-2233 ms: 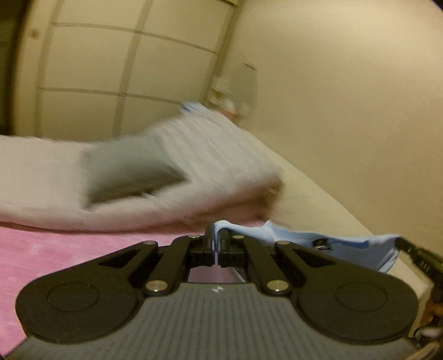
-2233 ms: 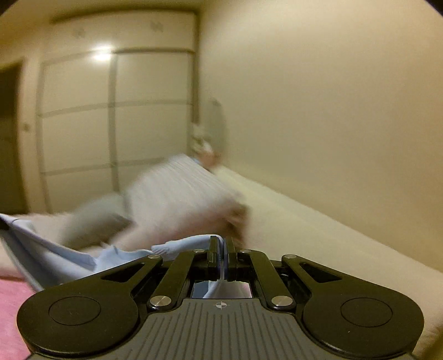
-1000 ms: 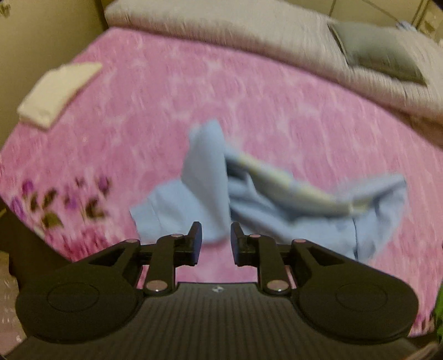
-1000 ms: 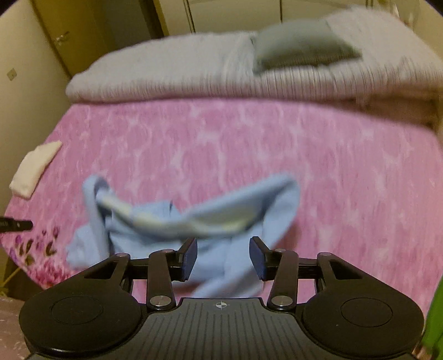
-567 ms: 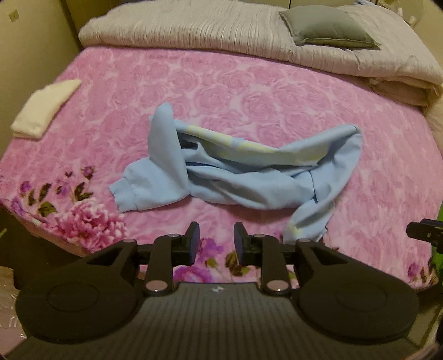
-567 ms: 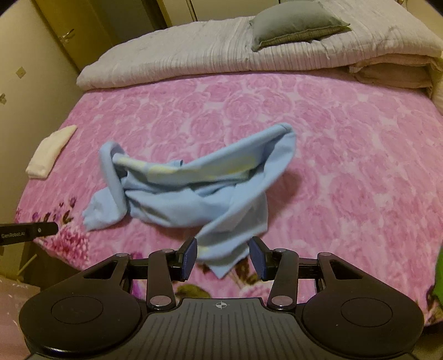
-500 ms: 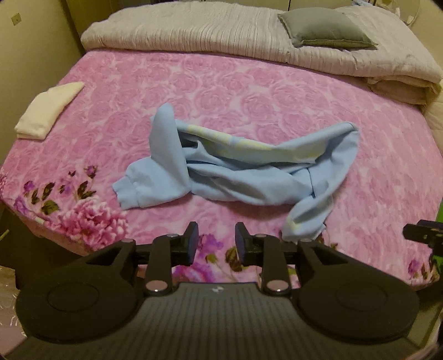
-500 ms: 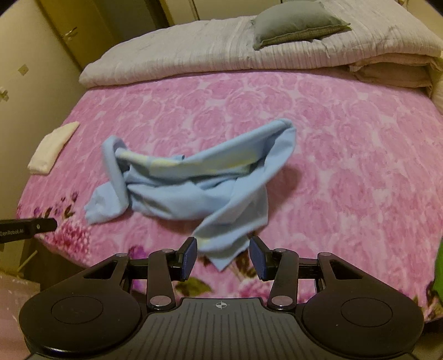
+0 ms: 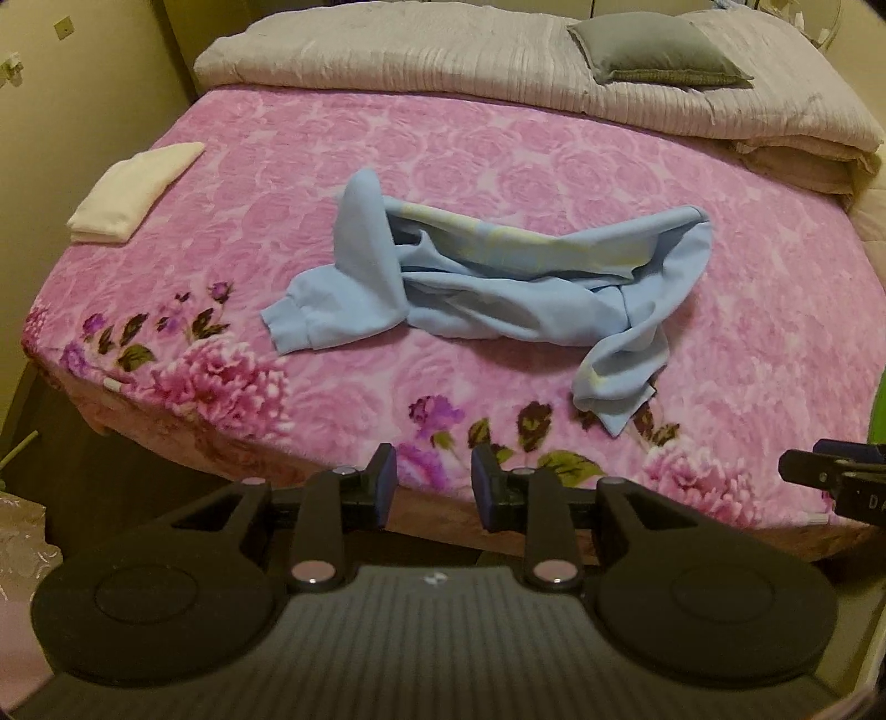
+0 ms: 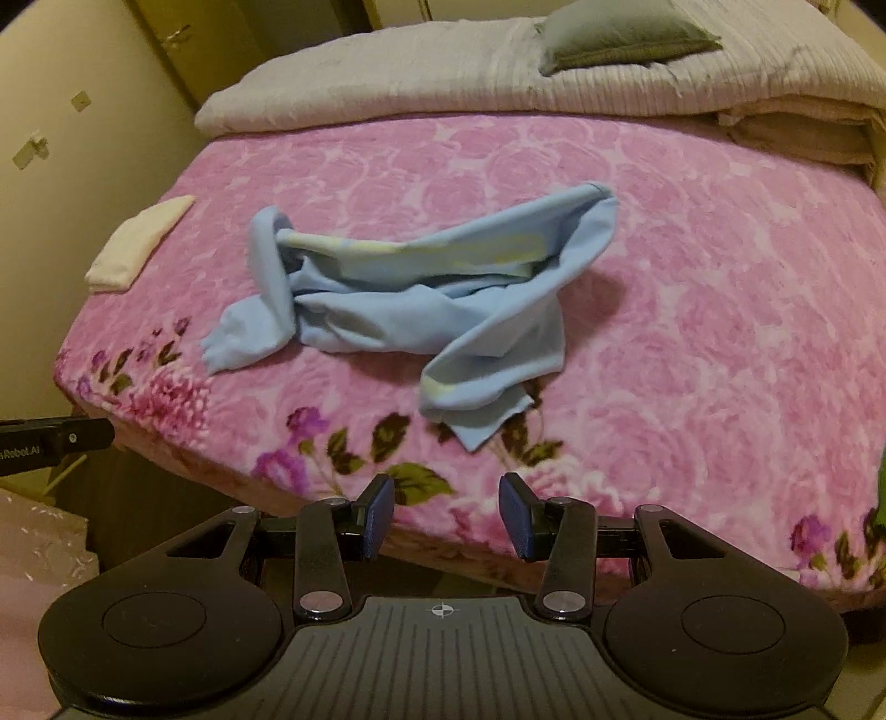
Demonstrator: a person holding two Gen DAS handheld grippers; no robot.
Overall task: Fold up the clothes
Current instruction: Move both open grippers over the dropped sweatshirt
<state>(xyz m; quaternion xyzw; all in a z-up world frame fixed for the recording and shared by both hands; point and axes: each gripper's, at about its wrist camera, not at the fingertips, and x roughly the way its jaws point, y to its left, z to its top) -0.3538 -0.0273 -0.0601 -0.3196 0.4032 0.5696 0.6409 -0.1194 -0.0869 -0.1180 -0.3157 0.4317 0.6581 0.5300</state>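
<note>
A light blue garment (image 9: 498, 288) lies crumpled in a long heap on the pink flowered bedspread (image 9: 498, 166); a cuffed sleeve (image 9: 299, 327) points to the front left. It also shows in the right wrist view (image 10: 421, 299). My left gripper (image 9: 432, 482) is open and empty, held back over the bed's front edge, well short of the garment. My right gripper (image 10: 446, 515) is open and empty, also at the front edge. Each gripper's tip shows at the edge of the other view.
A folded cream cloth (image 9: 133, 191) lies at the bed's left edge. A grey-beige quilt (image 9: 443, 61) with a grey pillow (image 9: 653, 50) lies across the far end. The wall (image 9: 83, 99) is to the left. The floor drops off below the front edge.
Both grippers were shut on the garment held up in the air, then opened and let it fall onto the bed. Since then both have drawn back slightly toward the front edge.
</note>
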